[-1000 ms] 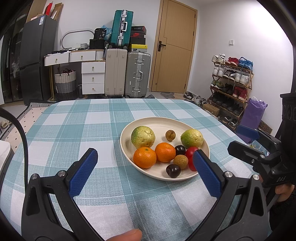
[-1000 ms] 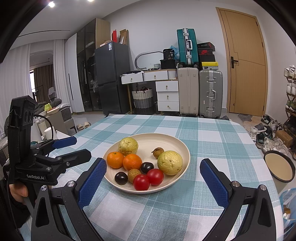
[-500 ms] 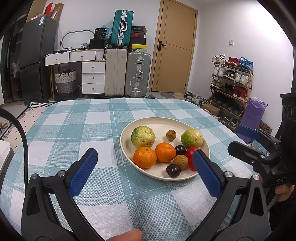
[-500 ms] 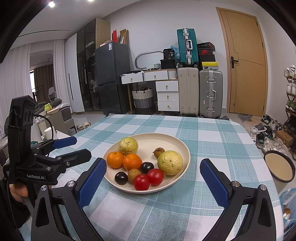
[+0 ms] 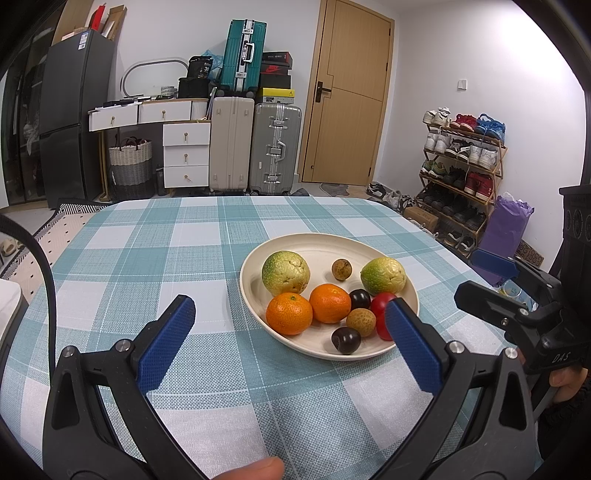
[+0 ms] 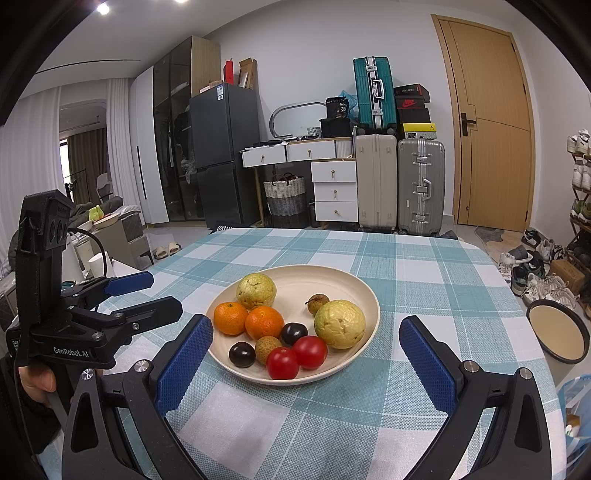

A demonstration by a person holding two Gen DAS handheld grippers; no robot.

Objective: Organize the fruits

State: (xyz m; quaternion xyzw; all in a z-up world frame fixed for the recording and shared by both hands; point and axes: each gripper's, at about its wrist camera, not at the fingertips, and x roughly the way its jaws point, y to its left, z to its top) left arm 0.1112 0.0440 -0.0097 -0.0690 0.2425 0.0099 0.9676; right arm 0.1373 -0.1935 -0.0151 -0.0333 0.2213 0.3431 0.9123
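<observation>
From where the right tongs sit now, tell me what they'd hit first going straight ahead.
Probably the cream plate: its near rim lies between the open right tongs, with the two red tomatoes just behind it. Depth is hard to judge; held high enough, they might pass over the rim.

We see bright, even indoor light in both views. Two ceiling lights (image 6: 101,7) glare at top left of the right wrist view. Shadows are soft: faint ones under the fruit on the plate (image 6: 354,291) and under the plate on the tablecloth (image 5: 147,258). Focus is sharp in the centre. Strong fisheye bending warps the door (image 6: 487,129) and walls, and black vignette fills the corners. We note no motion blur.
</observation>
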